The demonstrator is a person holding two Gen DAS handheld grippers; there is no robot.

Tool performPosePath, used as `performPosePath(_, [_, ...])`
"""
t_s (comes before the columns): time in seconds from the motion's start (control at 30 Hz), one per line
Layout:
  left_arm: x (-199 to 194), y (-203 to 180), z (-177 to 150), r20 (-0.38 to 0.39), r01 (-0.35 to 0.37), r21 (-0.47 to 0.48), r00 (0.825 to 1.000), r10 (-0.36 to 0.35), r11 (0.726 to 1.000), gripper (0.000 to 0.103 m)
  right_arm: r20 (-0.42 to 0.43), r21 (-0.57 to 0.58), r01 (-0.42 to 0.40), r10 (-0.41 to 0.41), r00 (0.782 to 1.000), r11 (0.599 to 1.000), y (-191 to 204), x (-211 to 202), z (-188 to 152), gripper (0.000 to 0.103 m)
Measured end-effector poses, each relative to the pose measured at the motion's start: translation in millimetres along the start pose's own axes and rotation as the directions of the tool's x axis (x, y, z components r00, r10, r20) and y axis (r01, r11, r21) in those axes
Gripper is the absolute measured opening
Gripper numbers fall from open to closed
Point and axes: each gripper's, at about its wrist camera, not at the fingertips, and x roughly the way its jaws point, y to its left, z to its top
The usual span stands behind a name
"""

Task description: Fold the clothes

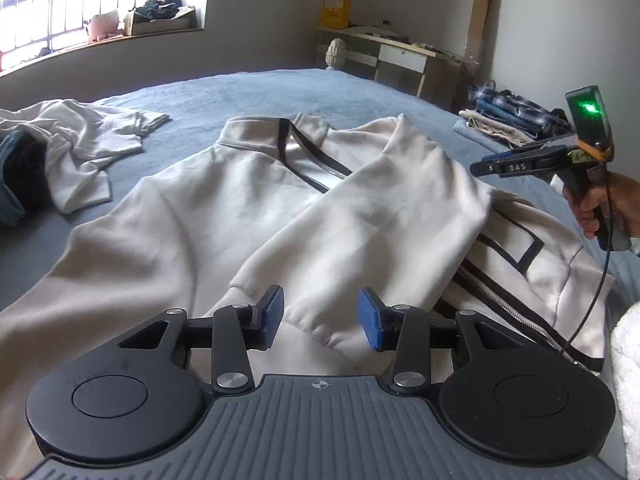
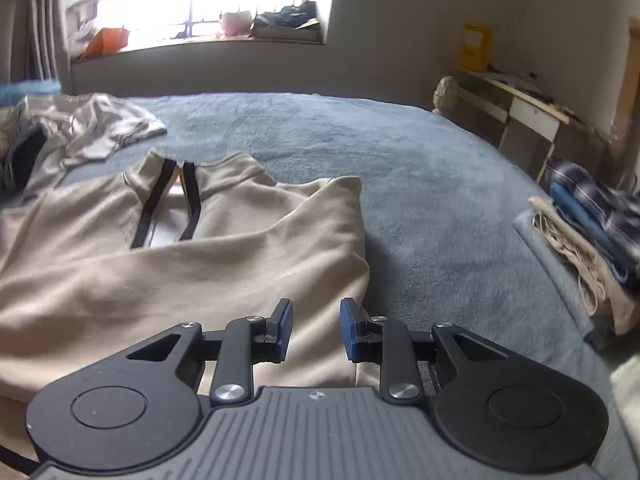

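A cream zip-up jacket (image 1: 208,216) with black zipper trim lies spread on the blue bed, one sleeve (image 1: 360,216) folded diagonally across its chest. My left gripper (image 1: 320,320) hovers open just above that sleeve's ribbed cuff (image 1: 308,320), nothing between its blue pads. In the left wrist view my right gripper (image 1: 486,169), held by a hand (image 1: 600,204), floats over the jacket's right side. In the right wrist view the same jacket (image 2: 180,264) fills the left half; my right gripper (image 2: 316,328) stands open above the jacket's right edge, empty.
A crumpled pale garment (image 1: 80,148) and dark clothes lie at the bed's left. A stack of folded clothes (image 2: 592,232) sits at the bed's right edge. A blue blanket (image 2: 420,184) covers the bed. A desk (image 1: 400,56) stands by the far wall.
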Motion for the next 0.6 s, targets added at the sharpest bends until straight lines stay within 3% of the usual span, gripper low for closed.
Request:
performPosePath(0.1, [30.0, -11.0, 0.0, -0.026, -0.013, 0.0, 1.0, 0.013, 1.0, 0.041, -0.12, -0.043, 0.049, -0.054, 0.991, 0.998, -14.6, 38.3, -22.9, 0.022])
performPosePath(0.2, [29.8, -8.3, -2.3, -0.013, -0.012, -0.035, 1.0, 0.011, 0.999, 0.044, -0.078, 0.026, 0.002, 0.0, 0.997, 1.0, -32.8, 28.4, -24.6, 0.024])
performPosePath(0.3, [27.6, -1.6, -2.3, -0.006, 0.006, -0.078, 1.0, -0.007, 0.997, 0.044, 0.004, 0.02, -0.039, 0.039, 0.999, 0.999, -36.9, -1.0, -21.3, 0.025])
performPosePath(0.37, [28.2, 1.5, -0.9, -0.004, 0.012, -0.102, 1.0, -0.012, 0.995, 0.044, 0.01, -0.077, -0.032, 0.033, 0.999, 0.997, -30.1, -11.2, -26.5, 0.033])
performPosePath(0.43, [29.6, 3.5, 0.7, -0.004, 0.01, -0.119, 1.0, -0.011, 0.993, 0.044, -0.005, -0.256, 0.017, -0.019, 1.0, 0.967, -12.6, -8.8, -38.7, 0.05])
performPosePath(0.53, [32.6, 5.4, 1.3, 0.002, 0.012, -0.142, 1.0, -0.012, 0.99, 0.044, 0.007, -0.459, 0.103, -0.112, 0.994, 0.883, 10.0, 2.6, -54.8, 0.05])
performPosePath(0.6, [34.1, 5.6, 1.6, 0.003, 0.009, -0.155, 1.0, -0.009, 0.988, 0.044, 0.015, -0.45, 0.131, -0.139, 0.99, 0.883, 11.1, 13.6, -53.5, 0.042])
